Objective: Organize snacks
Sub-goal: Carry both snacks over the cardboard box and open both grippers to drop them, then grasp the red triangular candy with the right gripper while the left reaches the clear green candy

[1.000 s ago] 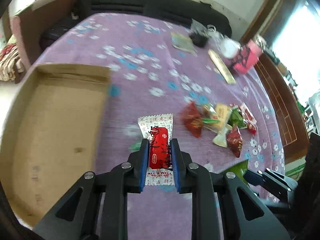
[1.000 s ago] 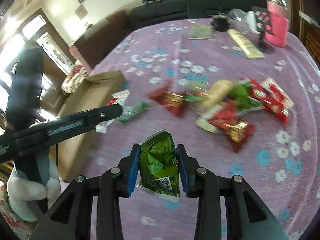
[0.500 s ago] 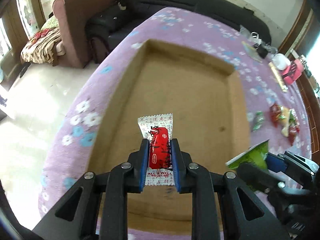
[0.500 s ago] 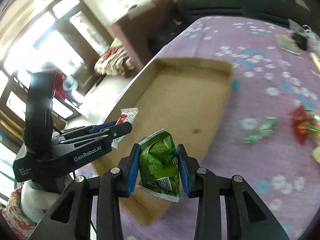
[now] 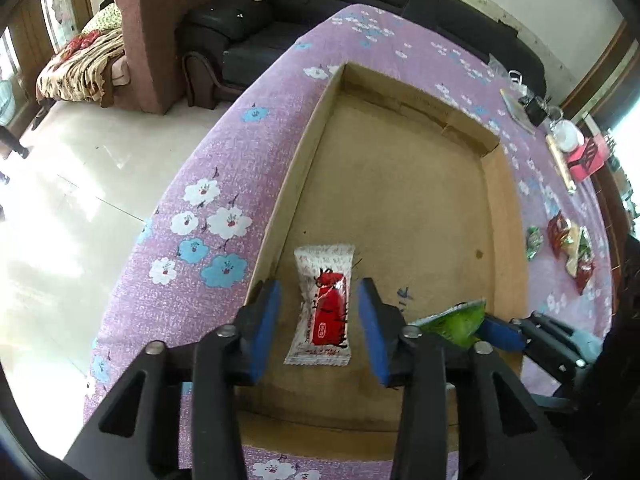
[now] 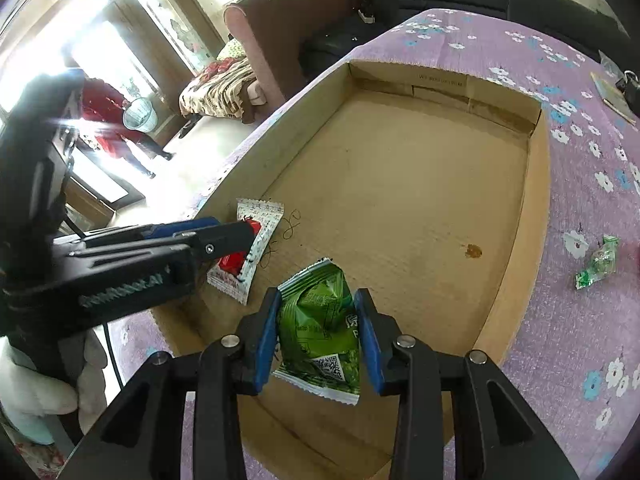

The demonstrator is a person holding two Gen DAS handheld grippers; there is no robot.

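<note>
A shallow cardboard box [image 5: 400,200] lies on the purple flowered tablecloth. My left gripper [image 5: 319,320] is open over the box's near left corner. A red-and-white snack packet [image 5: 326,308] lies on the box floor between its jaws, touching neither; it also shows in the right wrist view [image 6: 250,248]. My right gripper [image 6: 316,332] holds a green snack packet [image 6: 320,324] between its blue pads, just above the box floor near the front edge. The green packet shows at the right in the left wrist view [image 5: 456,320].
More snacks lie on the cloth right of the box: a small green candy [image 6: 598,264] and a cluster of red and green packets [image 5: 572,248]. A pink item and other objects [image 5: 580,156] stand at the far right. Sofas [image 5: 280,20] and floor lie beyond the table edge.
My left gripper has opened and released the red-and-white packet onto the box floor. Both grippers have come lower and closer into the box; the right still holds the green packet.
</note>
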